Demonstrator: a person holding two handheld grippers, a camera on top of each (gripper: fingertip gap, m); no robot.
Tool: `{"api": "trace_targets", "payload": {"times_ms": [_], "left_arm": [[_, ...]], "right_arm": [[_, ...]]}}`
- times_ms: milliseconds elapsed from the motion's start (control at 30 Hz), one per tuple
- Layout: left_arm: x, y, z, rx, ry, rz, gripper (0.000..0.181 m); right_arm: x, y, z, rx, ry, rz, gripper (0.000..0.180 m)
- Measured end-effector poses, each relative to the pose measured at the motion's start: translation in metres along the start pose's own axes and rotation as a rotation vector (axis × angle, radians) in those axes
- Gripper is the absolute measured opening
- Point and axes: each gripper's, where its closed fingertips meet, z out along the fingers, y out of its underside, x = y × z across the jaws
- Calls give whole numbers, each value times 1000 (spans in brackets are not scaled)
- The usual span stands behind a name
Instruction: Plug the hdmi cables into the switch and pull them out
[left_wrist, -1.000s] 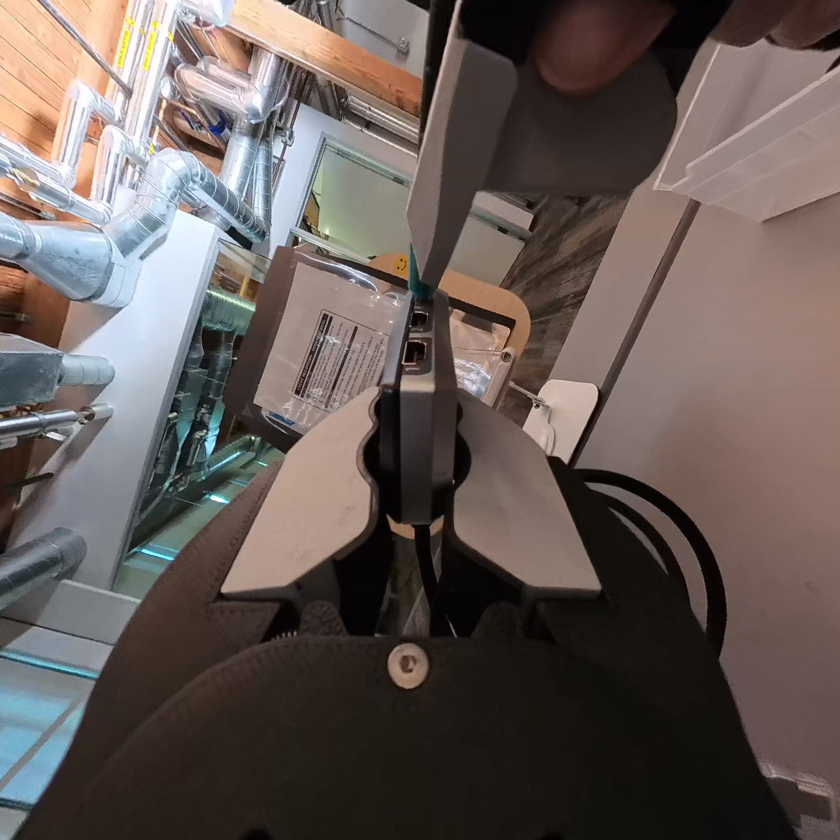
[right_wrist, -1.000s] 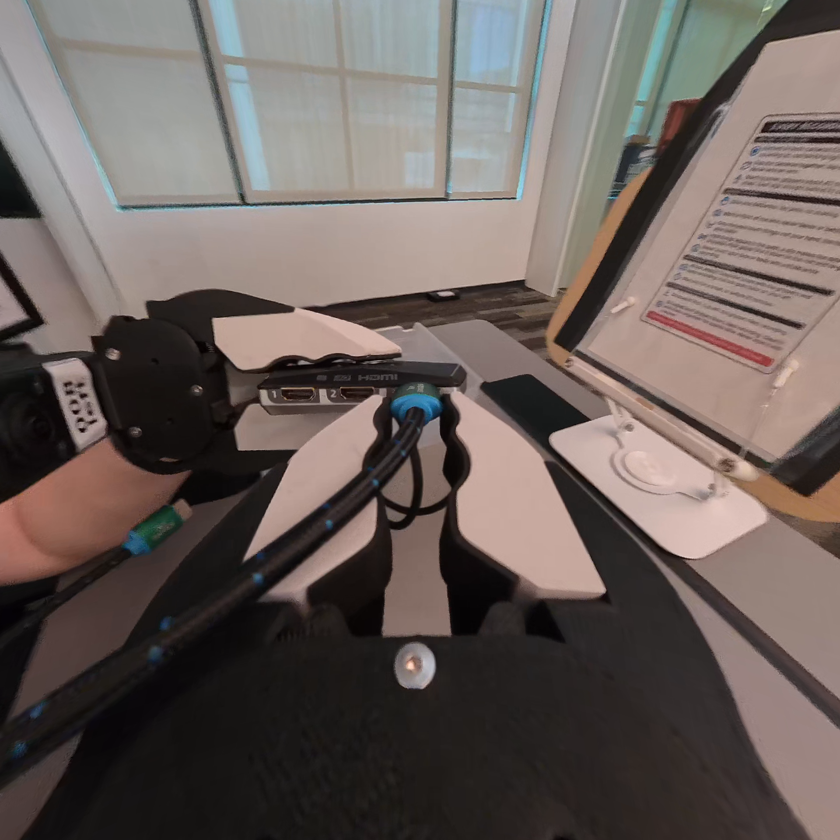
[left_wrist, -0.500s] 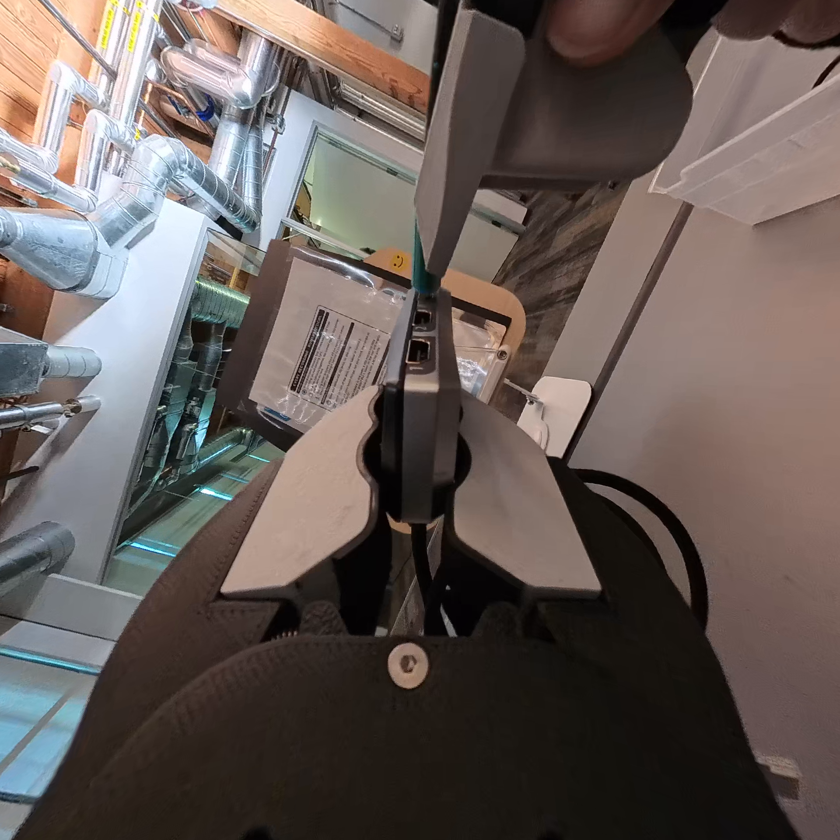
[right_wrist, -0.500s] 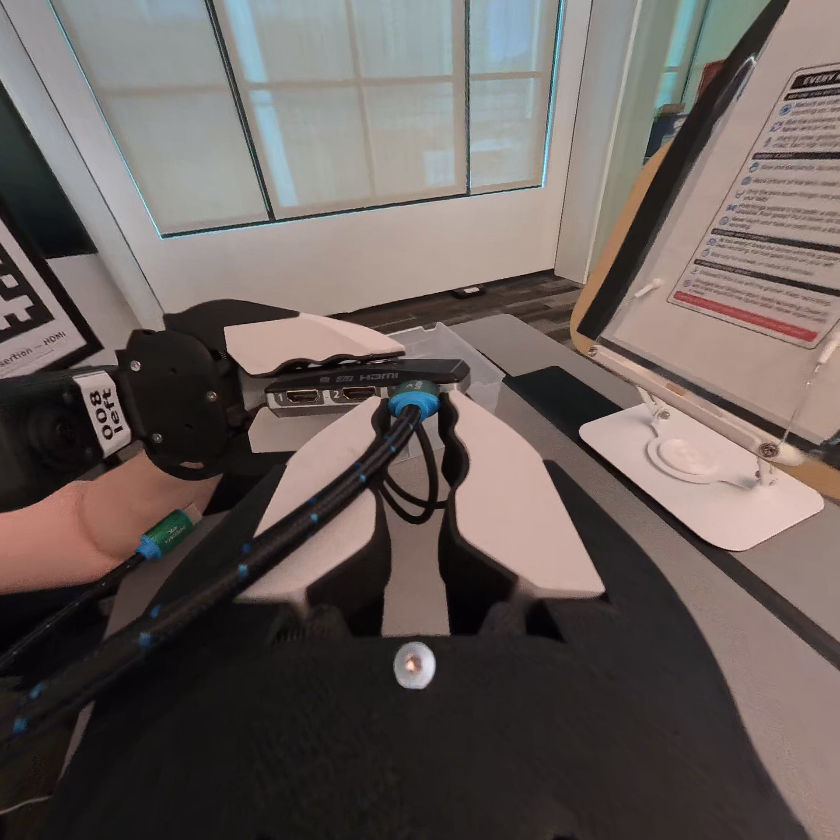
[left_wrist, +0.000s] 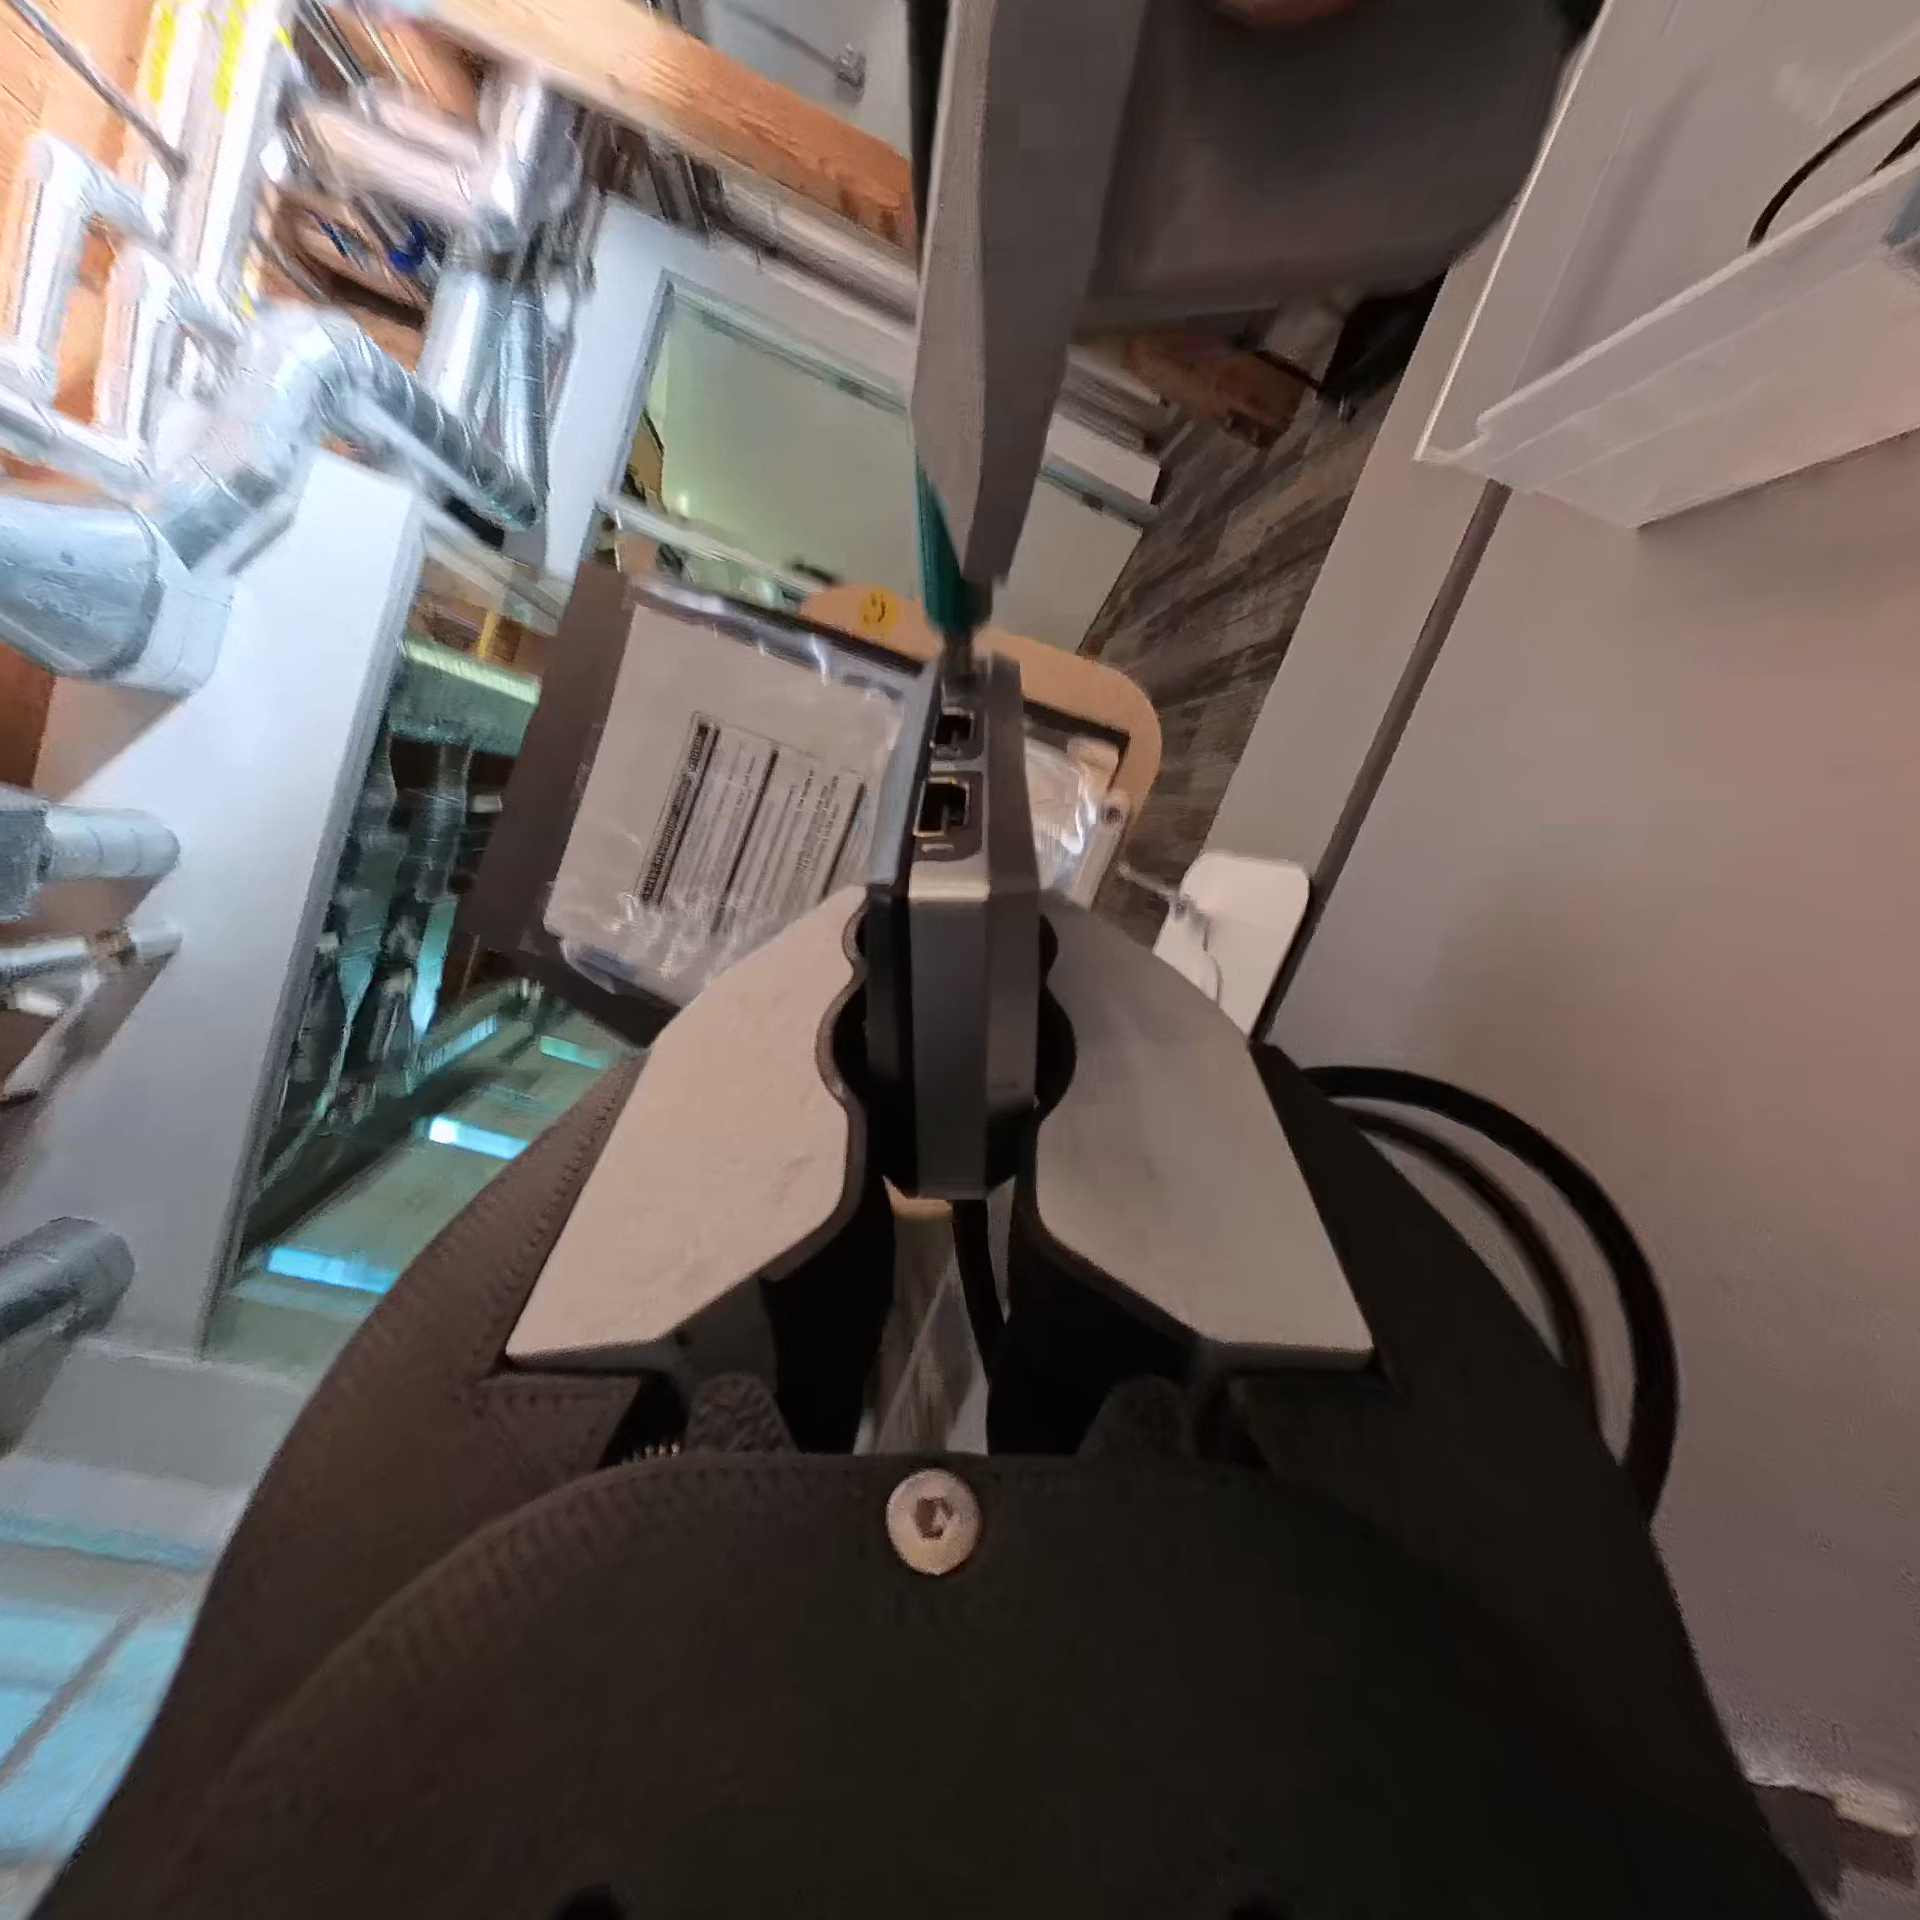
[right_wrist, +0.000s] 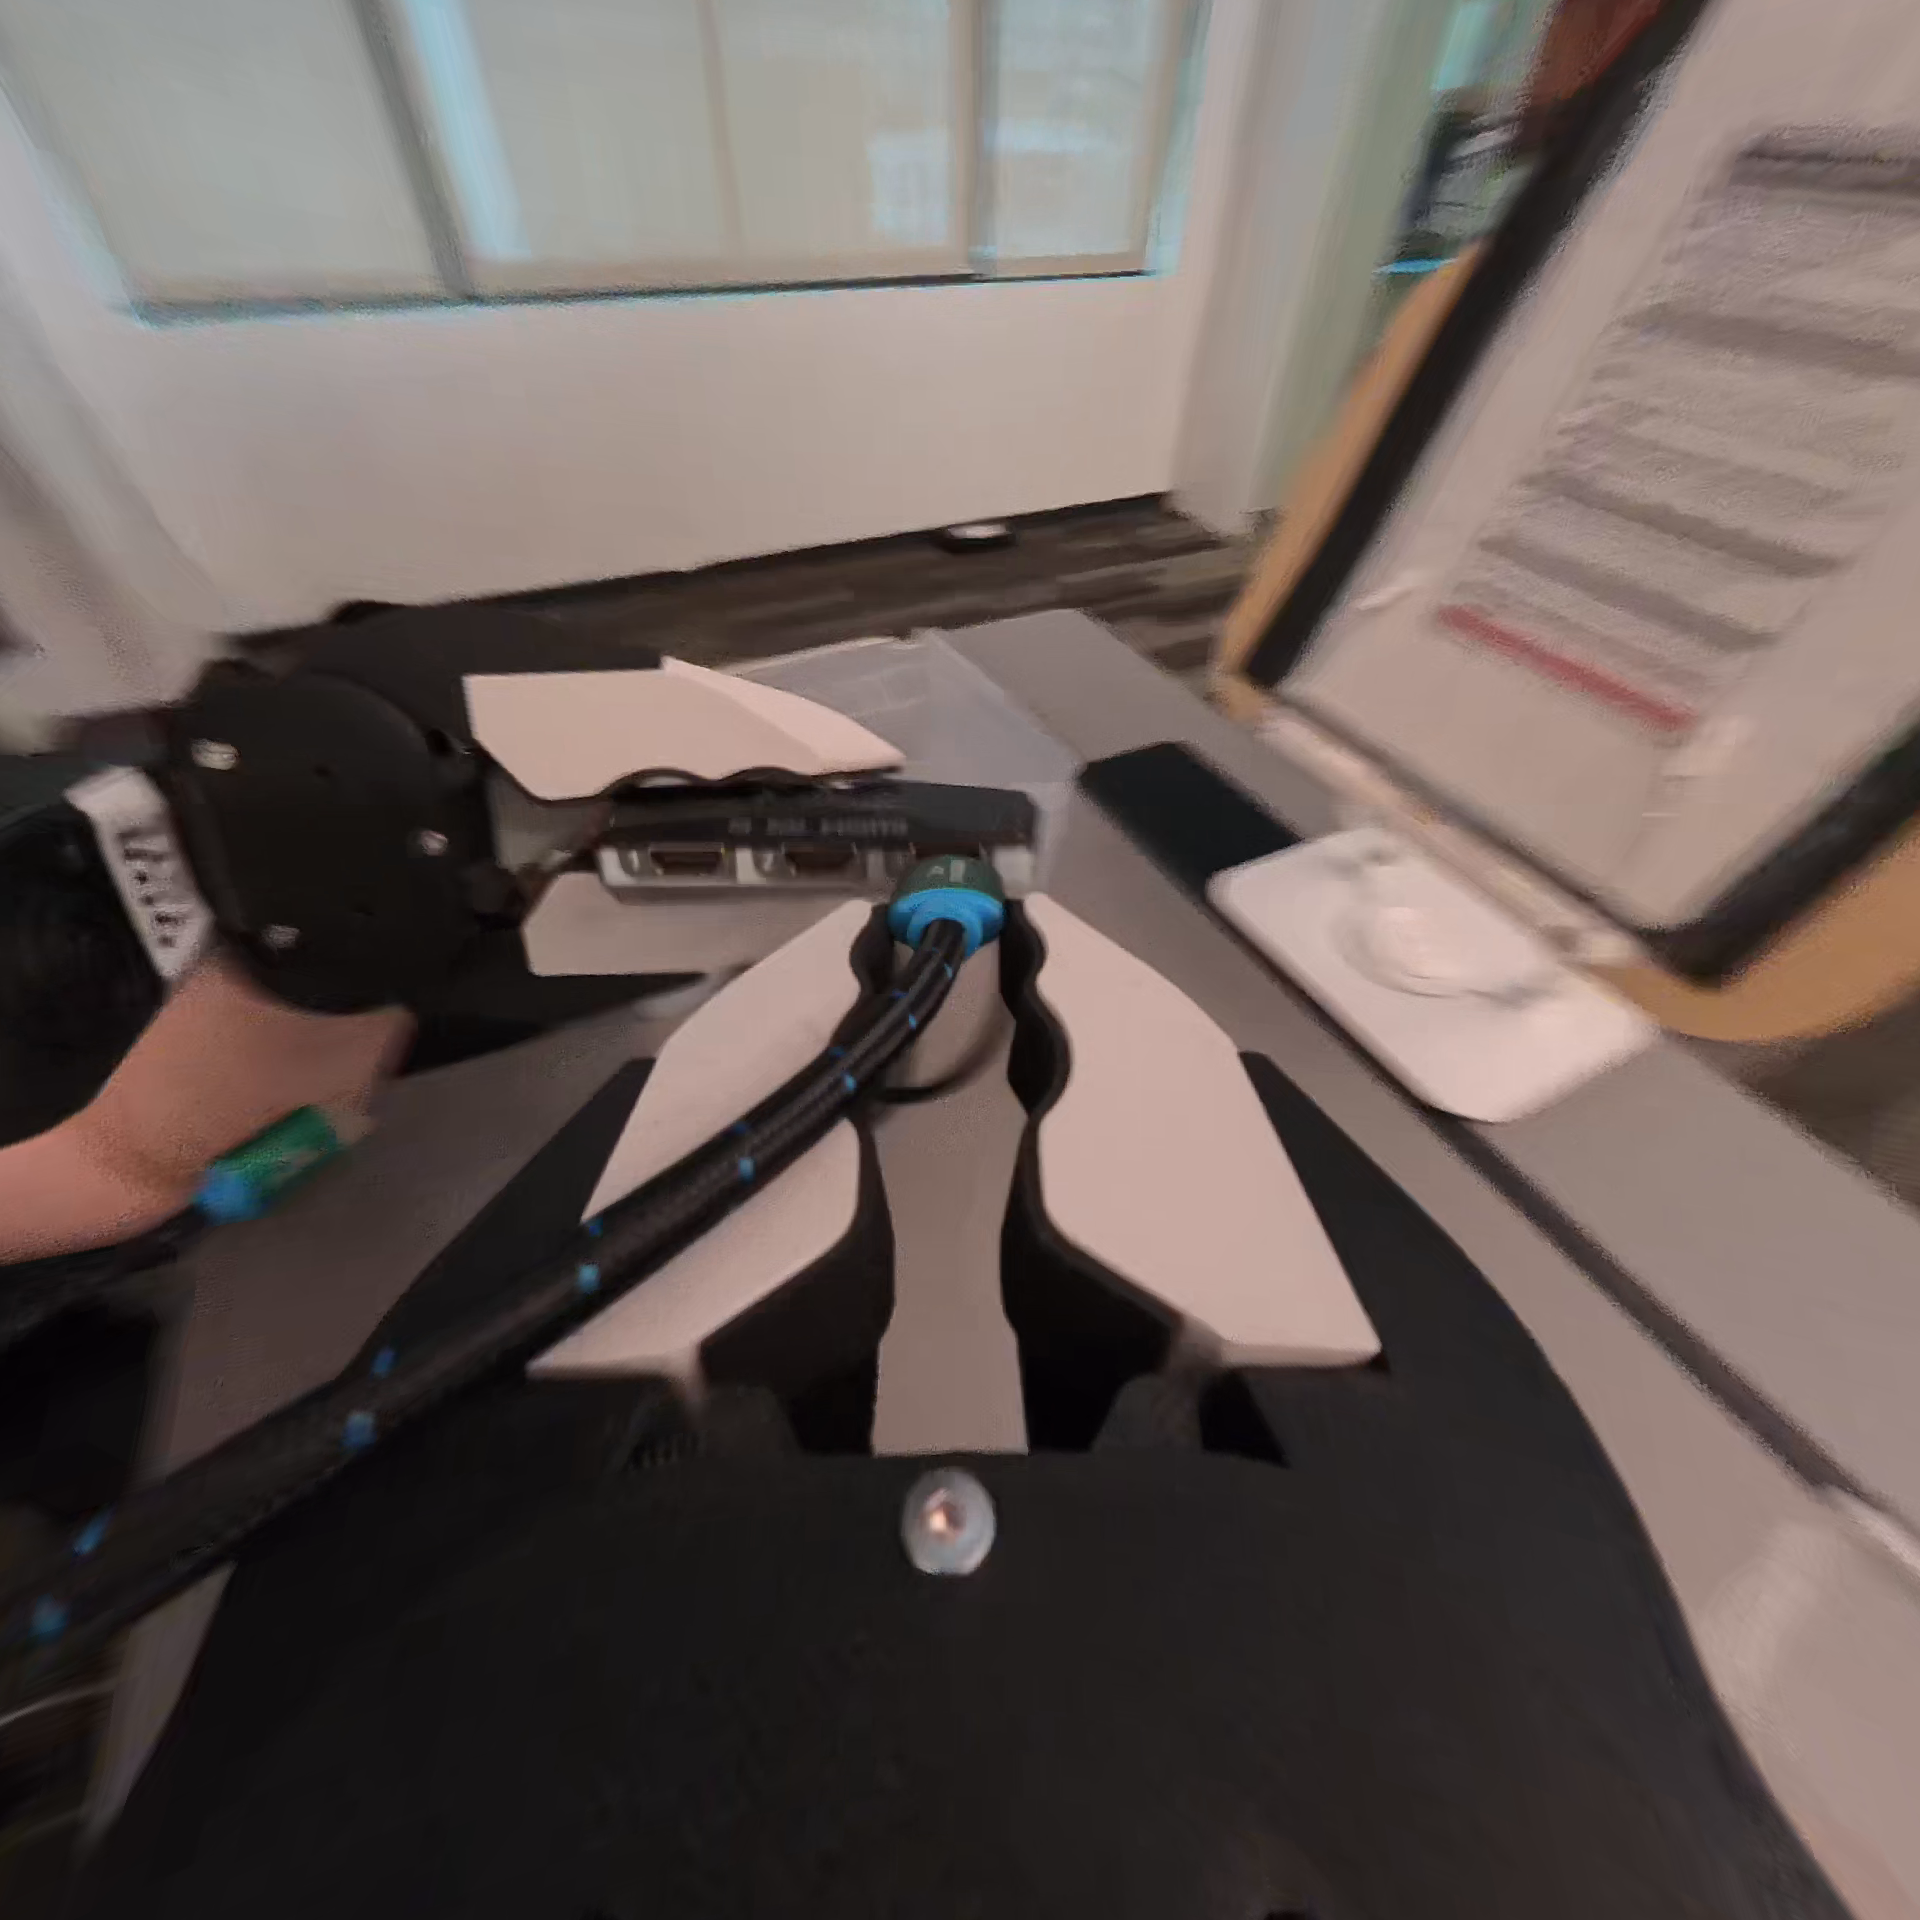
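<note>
My left gripper (left_wrist: 951, 935) is shut on the dark HDMI switch (left_wrist: 956, 997) and holds it edge-on above the table; two empty ports face me. In the right wrist view the switch (right_wrist: 821, 826) lies flat between the left gripper's fingers (right_wrist: 665, 717). My right gripper (right_wrist: 945, 920) is shut on a green-and-blue HDMI plug (right_wrist: 940, 883) at the switch's right-hand port. That plug (left_wrist: 940, 571) shows in the left wrist view with its tip at the switch's far end, under the right gripper's finger (left_wrist: 977, 312). A second green plug (right_wrist: 275, 1148) lies on the table by a person's hand.
A framed sign (right_wrist: 1662, 468) on a white base (right_wrist: 1455, 997) stands at the right of the grey table (right_wrist: 1662, 1195). A black pad (right_wrist: 1184, 810) and a clear plastic box (right_wrist: 935, 675) lie behind the switch. A black cable (left_wrist: 1558, 1247) loops beside the left gripper.
More of the plug's green body now shows between the right finger and the switch, so the plug has drawn back a little. Both views are now motion-blurred; both grips are unchanged.
</note>
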Motion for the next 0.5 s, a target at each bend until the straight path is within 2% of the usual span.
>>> {"api": "trace_targets", "payload": {"times_ms": [33, 67, 100, 167, 233, 300, 400, 500], "left_arm": [[-2, 26, 5, -147, 3, 14, 23], [-5, 50, 9, -241, 14, 1, 23], [-12, 59, 9, -226, 12, -45, 23], [-28, 51, -1, -121, 3, -146, 22], [-40, 35, -11, -32, -21, -198, 22], [-41, 26, -16, 12, -21, -198, 23], [-39, 21, -20, 32, 21, -248, 22], [-38, 17, -23, 45, 53, -287, 23]], "right_arm": [[14, -5, -12, -9, 143, -73, 21], [26, -13, -31, 5, 259, -133, 21], [27, -23, -50, 54, 280, -138, 21], [35, -29, -86, 79, 279, -70, 21], [73, -9, -133, -24, 469, -35, 21], [114, 4, -190, 2, 683, 52, 21], [143, 21, -260, 145, 806, 184, 21], [166, 64, -311, 42, 980, 225, 20]]}}
